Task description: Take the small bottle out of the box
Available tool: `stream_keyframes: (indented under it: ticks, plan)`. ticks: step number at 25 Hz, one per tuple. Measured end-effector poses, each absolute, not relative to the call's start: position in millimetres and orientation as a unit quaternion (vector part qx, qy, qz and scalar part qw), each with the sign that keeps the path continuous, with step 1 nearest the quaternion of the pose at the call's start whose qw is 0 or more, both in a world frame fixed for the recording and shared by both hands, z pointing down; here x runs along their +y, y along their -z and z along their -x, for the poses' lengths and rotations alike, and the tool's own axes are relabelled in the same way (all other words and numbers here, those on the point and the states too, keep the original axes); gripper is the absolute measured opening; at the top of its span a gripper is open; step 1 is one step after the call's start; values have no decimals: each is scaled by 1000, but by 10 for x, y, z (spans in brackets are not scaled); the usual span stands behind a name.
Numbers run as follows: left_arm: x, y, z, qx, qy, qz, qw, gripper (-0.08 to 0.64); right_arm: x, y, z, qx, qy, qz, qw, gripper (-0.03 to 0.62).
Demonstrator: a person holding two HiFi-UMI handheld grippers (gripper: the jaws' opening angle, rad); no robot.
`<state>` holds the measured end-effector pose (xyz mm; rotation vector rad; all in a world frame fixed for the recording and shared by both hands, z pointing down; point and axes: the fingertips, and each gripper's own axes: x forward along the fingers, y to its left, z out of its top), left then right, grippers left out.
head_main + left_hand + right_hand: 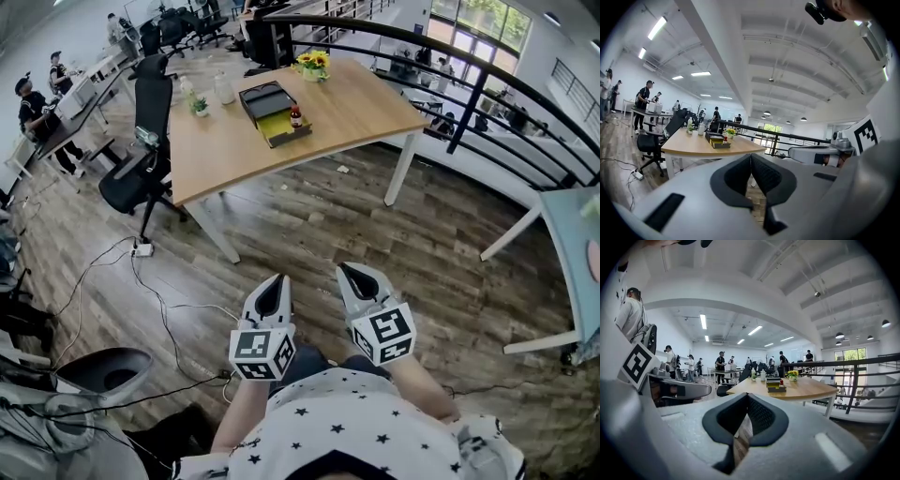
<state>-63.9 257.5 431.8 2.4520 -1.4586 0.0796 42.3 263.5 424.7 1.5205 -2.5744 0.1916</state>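
A small brown bottle with a red cap (295,117) stands in an open dark box with a yellow-green inside (273,111) on a wooden table (347,112), far ahead of me. The same box (717,140) (774,385) and the bottle (725,138) (781,382) appear small in both gripper views. My left gripper (273,278) and right gripper (354,272) are held close to my body, well short of the table, side by side. Both are shut, with nothing between their jaws.
On the table stand yellow flowers (312,65), a small plant (199,105) and a white jug (224,89). A black office chair (142,150) sits at the table's left. Cables (159,309) run across the wooden floor. A black railing (478,80) curves behind the table. People stand at desks far left.
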Motion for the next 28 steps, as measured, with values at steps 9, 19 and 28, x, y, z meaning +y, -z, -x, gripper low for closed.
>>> stream_keyframes:
  ticks: [9,19,28]
  plan:
    - [2532,-4342,692,-510,-30,-847,149,3,2585,-4249,-370,-857,-64,-506,72,6]
    - [2177,-4356,672,-498,-26,-855,145,5,2229,-4312,-367,-863,-79,-494,69,30]
    - [1338,-4426,680,-493,-28,-857,147,13,1410,-4363,-347,-869,-92,-480,70,94]
